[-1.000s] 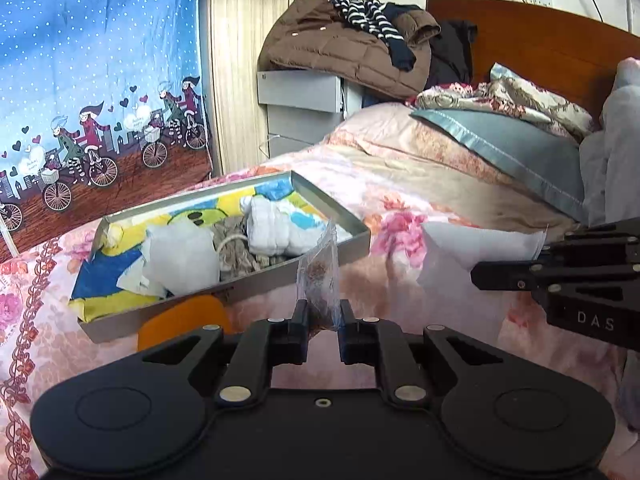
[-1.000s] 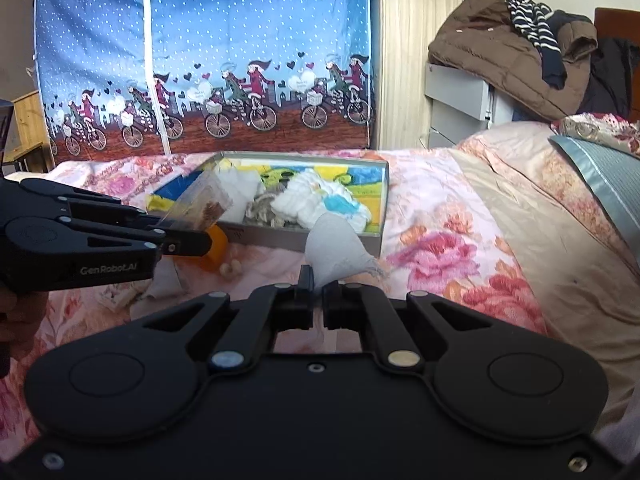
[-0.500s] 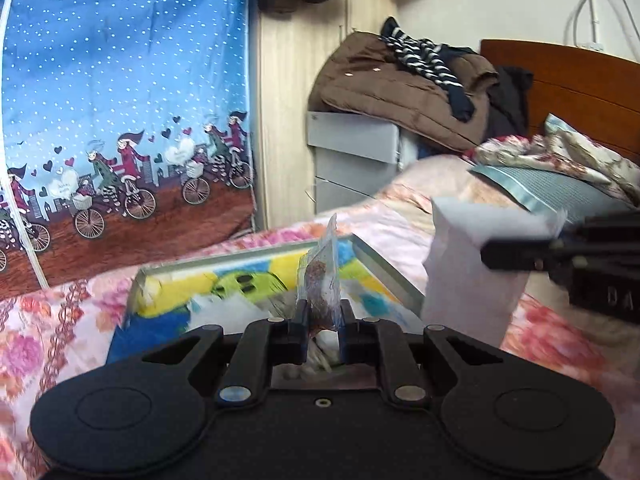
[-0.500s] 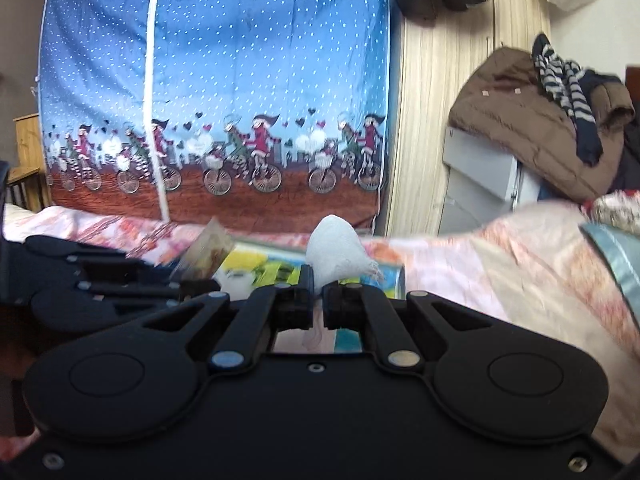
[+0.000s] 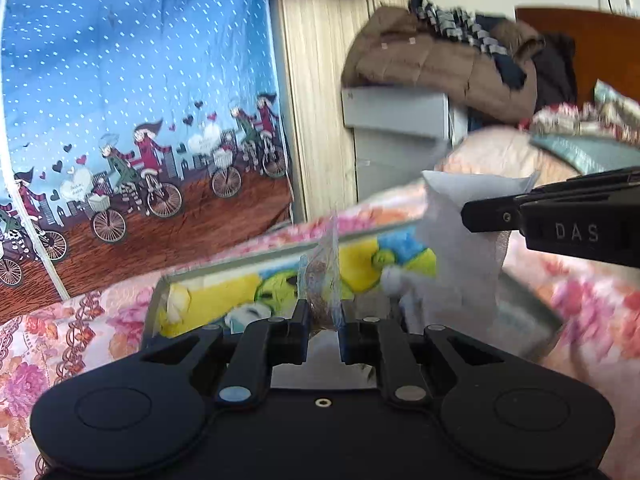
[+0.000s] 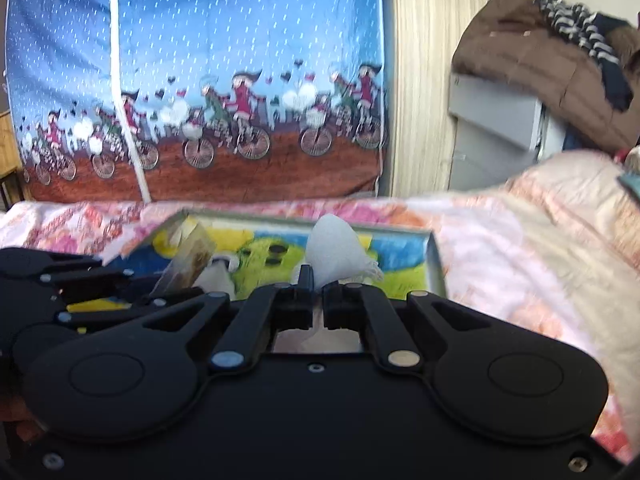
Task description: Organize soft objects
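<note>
Spreading across the lower frame, the floral bed [image 5: 100, 320] carries everything, with the blue bicycle-print curtain [image 5: 132, 100] hanging behind it at ten o'clock and a brown jacket [image 5: 432, 68] heaped on a grey cabinet [image 5: 396, 128] at one o'clock. On the bed lies a shallow grey tray [image 5: 256, 258] with a yellow, green and blue cartoon lining; in the right wrist view its far rim [image 6: 304, 222] sits at twelve o'clock. The right tool [image 6: 317, 300] is nearly closed and pinches a white cloth pouch [image 6: 334, 254], which is held above the tray; from the left wrist camera the same pouch [image 5: 460, 240] appears at three o'clock, blurred. The left tool [image 5: 323, 326] is clamped narrowly on a small clear bag of brown bits [image 5: 322, 280], held upright over the tray's near part. Smaller white soft items in the tray are too blurred to identify.
</note>
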The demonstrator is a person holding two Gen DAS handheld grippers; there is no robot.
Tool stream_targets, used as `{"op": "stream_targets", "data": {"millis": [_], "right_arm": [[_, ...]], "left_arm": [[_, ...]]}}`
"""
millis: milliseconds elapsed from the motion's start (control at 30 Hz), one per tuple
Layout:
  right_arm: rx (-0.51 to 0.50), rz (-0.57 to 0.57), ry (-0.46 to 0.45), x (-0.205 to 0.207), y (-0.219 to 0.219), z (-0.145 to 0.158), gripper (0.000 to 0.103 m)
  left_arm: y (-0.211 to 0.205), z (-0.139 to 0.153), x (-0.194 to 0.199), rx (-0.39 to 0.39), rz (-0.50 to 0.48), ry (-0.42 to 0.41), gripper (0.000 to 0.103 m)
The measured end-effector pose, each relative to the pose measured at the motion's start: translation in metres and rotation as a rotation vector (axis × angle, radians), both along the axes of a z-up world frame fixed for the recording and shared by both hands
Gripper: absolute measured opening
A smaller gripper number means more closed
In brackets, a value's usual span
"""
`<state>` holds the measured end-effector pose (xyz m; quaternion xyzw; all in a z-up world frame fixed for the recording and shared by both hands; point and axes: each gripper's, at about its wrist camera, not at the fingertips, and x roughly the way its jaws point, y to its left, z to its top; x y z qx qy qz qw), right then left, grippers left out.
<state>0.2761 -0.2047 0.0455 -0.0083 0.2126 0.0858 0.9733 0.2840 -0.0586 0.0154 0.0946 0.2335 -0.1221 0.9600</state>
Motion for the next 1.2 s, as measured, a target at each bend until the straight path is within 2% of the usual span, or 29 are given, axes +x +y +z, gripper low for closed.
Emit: {"op": "stream_targets", "data": {"millis": [233, 300, 367, 400, 433, 467, 567, 633, 700, 767, 833, 933, 1133, 1200], "right_arm": [[0.030, 0.014, 0.099, 0.000, 0.005, -0.023, 0.004], [0.043, 0.015, 0.121, -0.003, 0.000, -0.023, 0.004], [0.054, 0.006, 0.140, -0.006, -0.006, -0.026, 0.009], [0.058, 0.003, 0.147, -0.006, -0.009, -0.025, 0.014], [0.058, 0.000, 0.154, -0.007, -0.012, -0.025, 0.020], [0.057, -0.001, 0.158, -0.009, -0.014, -0.026, 0.023], [0.059, -0.008, 0.160, -0.021, -0.027, -0.025, 0.033], [0.067, -0.013, 0.164, -0.026, -0.033, -0.022, 0.041], [0.078, -0.019, 0.163, -0.029, -0.038, -0.020, 0.043], [0.078, -0.019, 0.157, -0.033, -0.042, -0.016, 0.052], [0.077, -0.022, 0.144, -0.039, -0.045, -0.011, 0.069], [0.082, -0.028, 0.112, -0.049, -0.048, -0.001, 0.083], [0.076, -0.033, 0.064, -0.072, -0.051, 0.018, 0.102], [0.075, -0.039, 0.045, -0.080, -0.051, 0.025, 0.102]], "left_arm": [[-0.006, -0.021, 0.007, 0.030, -0.023, 0.062, 0.016], [-0.006, -0.024, 0.008, 0.031, -0.017, 0.075, 0.019], [-0.006, -0.026, 0.009, 0.040, -0.005, 0.089, 0.022], [-0.005, -0.026, 0.009, 0.039, -0.001, 0.091, 0.023], [-0.005, -0.025, 0.009, 0.036, 0.000, 0.096, 0.029], [-0.004, -0.025, 0.009, 0.035, 0.002, 0.098, 0.034], [-0.003, -0.022, 0.006, 0.034, 0.008, 0.092, 0.042], [-0.002, -0.019, 0.004, 0.032, 0.015, 0.087, 0.044], [-0.001, -0.015, 0.001, 0.022, 0.019, 0.079, 0.045], [-0.001, -0.010, -0.002, 0.009, 0.026, 0.070, 0.056], [0.000, -0.006, -0.007, -0.004, 0.041, 0.055, 0.061], [0.003, -0.001, -0.017, -0.024, 0.060, 0.040, 0.067], [0.017, 0.013, -0.039, -0.078, 0.171, -0.004, 0.080], [0.022, 0.019, -0.047, -0.102, 0.209, -0.015, 0.084]]}}
